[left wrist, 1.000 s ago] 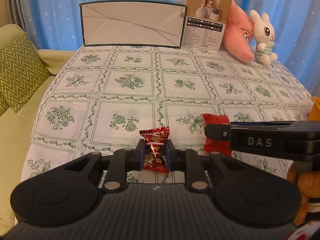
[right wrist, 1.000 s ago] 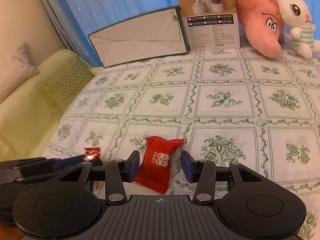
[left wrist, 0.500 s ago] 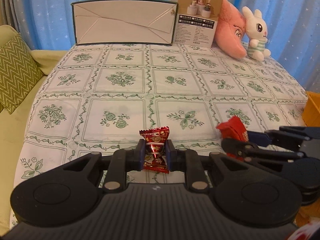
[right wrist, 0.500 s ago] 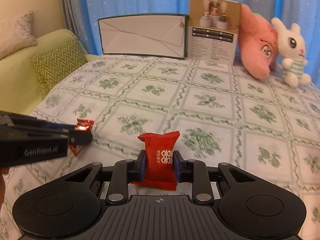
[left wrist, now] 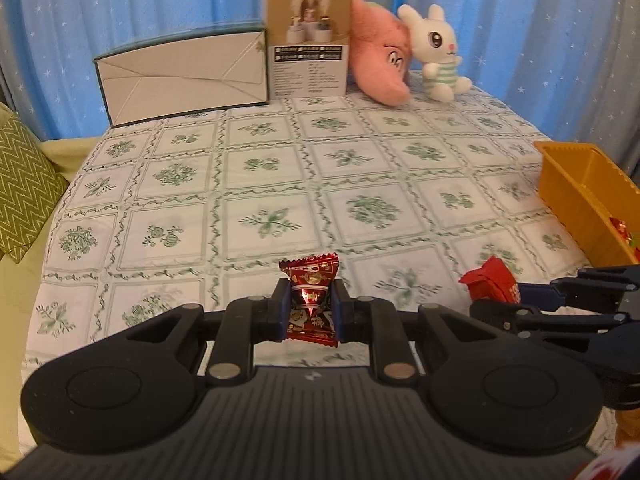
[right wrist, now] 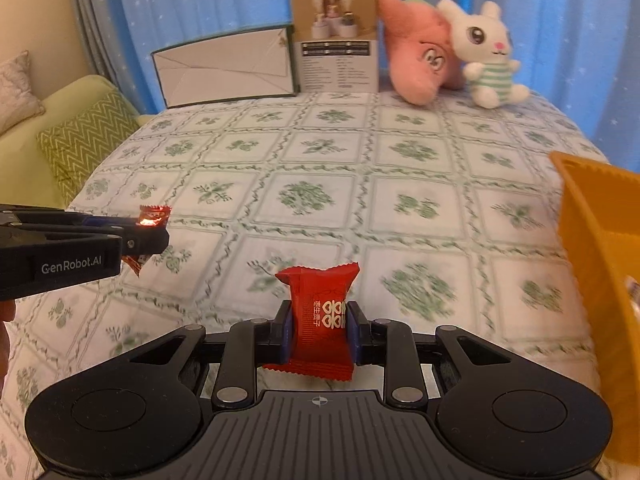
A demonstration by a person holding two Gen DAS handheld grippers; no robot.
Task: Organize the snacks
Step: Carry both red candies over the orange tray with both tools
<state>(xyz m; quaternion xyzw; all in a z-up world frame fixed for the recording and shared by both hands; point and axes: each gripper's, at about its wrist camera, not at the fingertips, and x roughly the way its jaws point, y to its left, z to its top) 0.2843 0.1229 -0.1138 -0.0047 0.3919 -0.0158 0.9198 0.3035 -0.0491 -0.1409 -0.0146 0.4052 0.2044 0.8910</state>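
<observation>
My left gripper is shut on a shiny dark red foil candy, held above the tablecloth. My right gripper is shut on a plain red snack packet with white characters. In the left wrist view the right gripper comes in from the right with the red packet. In the right wrist view the left gripper comes in from the left with the foil candy. An orange bin stands at the table's right edge, with a red wrapper inside; it also shows in the right wrist view.
A white floral tablecloth covers the table. At the back stand a flat white box, a product carton, a pink plush and a white bunny plush. A green sofa with a zigzag cushion lies left.
Both grippers have lifted and swung to the right with their snacks. The orange bin has come into both views. The right gripper closed on the red packet a second ago.
</observation>
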